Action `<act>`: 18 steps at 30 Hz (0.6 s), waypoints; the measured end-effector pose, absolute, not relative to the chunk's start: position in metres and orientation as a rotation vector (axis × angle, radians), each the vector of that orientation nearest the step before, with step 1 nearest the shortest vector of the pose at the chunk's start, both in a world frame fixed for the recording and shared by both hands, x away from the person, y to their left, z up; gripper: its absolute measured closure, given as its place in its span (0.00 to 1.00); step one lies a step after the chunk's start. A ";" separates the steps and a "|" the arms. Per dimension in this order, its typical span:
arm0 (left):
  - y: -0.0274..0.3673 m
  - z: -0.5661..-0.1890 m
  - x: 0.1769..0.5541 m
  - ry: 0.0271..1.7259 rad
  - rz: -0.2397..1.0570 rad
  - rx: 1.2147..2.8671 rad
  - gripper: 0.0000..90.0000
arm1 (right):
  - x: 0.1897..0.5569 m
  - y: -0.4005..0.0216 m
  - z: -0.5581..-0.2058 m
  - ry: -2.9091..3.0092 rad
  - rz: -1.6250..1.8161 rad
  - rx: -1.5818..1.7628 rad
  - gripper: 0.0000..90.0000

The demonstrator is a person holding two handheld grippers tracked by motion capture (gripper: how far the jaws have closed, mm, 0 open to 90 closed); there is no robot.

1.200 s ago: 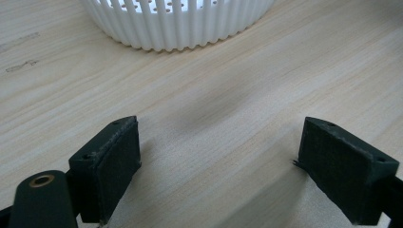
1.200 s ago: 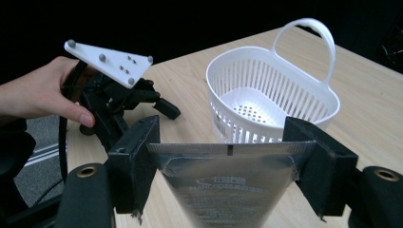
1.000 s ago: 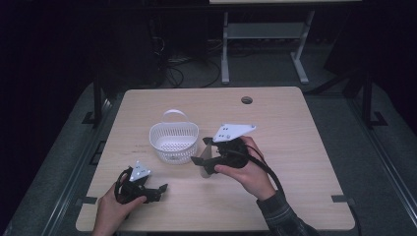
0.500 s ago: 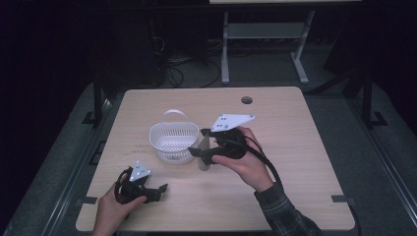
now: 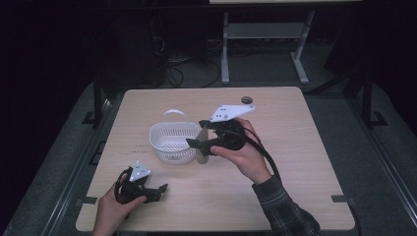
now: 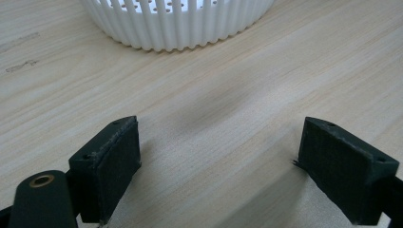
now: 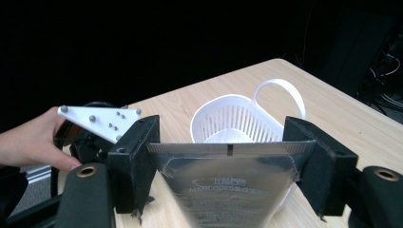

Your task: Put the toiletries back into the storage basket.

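Right gripper view: pouch (image 7: 230, 183) in right tool (image 7: 228, 156), just short of basket (image 7: 223, 118) rim.

The bench (image 5: 295, 147) is pale wood-grain laminate, smooth with a faint sheen. The basket (image 5: 173, 142) is white plastic, slatted and perforated, lightly glossy. The pouch (image 7: 233, 185) held in the right claw (image 7: 228, 166) is shiny silver foil, with a finely ribbed seal along its top edge. The pads (image 6: 111, 161) of the left claw (image 6: 223, 171) are matt black, rubbery and slightly rough at the edges.
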State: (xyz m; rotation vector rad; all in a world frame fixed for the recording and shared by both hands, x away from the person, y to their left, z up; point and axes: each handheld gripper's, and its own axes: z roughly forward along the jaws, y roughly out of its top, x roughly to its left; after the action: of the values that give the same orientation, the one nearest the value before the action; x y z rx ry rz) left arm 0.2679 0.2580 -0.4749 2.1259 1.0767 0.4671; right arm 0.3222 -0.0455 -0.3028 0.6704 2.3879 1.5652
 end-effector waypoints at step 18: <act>0.258 -0.475 0.268 1.079 0.463 2.123 0.14 | 0.337 -0.042 -0.291 2.341 1.592 0.700 0.33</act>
State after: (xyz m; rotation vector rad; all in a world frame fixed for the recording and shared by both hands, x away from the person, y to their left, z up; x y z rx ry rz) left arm 0.2677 0.2579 -0.4750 2.1231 1.0791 0.4628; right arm 0.3371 -0.0420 -0.2905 0.6999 2.3411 1.5923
